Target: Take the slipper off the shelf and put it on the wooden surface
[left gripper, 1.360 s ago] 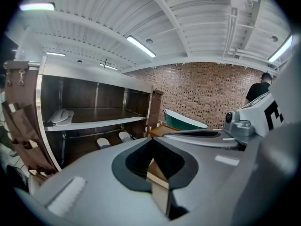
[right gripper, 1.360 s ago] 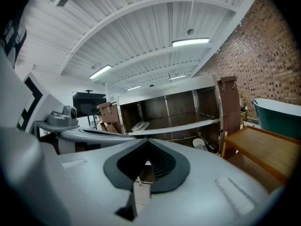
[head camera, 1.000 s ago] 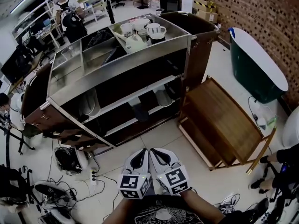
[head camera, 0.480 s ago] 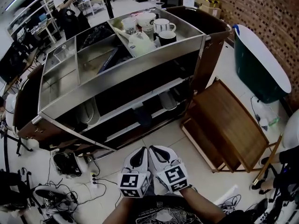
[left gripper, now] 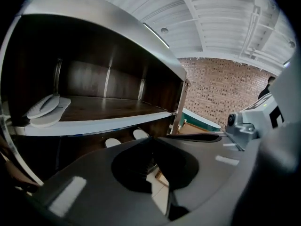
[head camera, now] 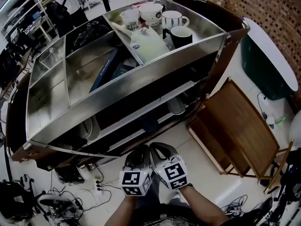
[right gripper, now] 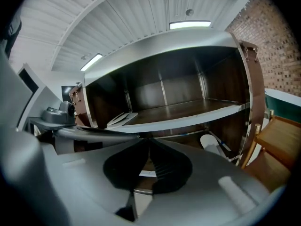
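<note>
tongs shut, empty: left gripper (head camera: pixel 138 155) & right gripper (head camera: pixel 162 153) side by side, short of shelf (head camera: pixel 141 110). slipper (left gripper: pixel 47 108) prob. the pale one on upper level, untouched. wooden surface (head camera: pixel 240 126) farther right. grab, carry, set-down all left.

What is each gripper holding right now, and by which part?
Nothing. Left gripper and right gripper are both shut and empty; the slipper lies on the shelf.
</note>
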`<state>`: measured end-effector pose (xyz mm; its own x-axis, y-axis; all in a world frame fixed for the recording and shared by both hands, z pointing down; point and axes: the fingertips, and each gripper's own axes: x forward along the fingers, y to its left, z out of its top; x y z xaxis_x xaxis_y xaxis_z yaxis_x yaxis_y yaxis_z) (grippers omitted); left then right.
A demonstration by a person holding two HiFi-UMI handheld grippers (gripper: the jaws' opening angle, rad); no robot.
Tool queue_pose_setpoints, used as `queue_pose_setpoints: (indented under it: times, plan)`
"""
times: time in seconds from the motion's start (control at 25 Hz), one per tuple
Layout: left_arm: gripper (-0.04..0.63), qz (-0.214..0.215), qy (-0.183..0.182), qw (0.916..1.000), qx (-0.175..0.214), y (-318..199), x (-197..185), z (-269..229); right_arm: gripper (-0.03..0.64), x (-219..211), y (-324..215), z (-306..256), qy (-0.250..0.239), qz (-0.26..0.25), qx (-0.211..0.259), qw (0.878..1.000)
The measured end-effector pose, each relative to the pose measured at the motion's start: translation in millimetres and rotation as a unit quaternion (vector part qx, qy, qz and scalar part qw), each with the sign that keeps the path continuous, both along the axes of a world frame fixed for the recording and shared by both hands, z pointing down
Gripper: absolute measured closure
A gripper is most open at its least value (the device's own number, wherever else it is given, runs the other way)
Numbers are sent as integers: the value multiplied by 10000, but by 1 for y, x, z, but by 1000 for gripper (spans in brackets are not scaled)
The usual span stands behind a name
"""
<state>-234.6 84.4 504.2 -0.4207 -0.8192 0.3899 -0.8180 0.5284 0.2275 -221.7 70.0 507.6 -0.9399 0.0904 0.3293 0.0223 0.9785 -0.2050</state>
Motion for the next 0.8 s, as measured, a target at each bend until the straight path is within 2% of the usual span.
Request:
queue_pose_setpoints:
  times: [0.32, 0.52, 0.8]
  plan:
    - [591, -159, 282, 9993, -165, -7, -50, 38, 617, -54, -26, 50, 146, 217, -137, 9996]
    - [591, -114, 263, 9989, -359, -14, -65, 68, 611, -79, -44, 91, 263, 370, -222, 9987]
    - [591, -136, 233, 9984, -503, -9, -82, 100, 591, -115, -51, 153, 450, 184, 124, 9987]
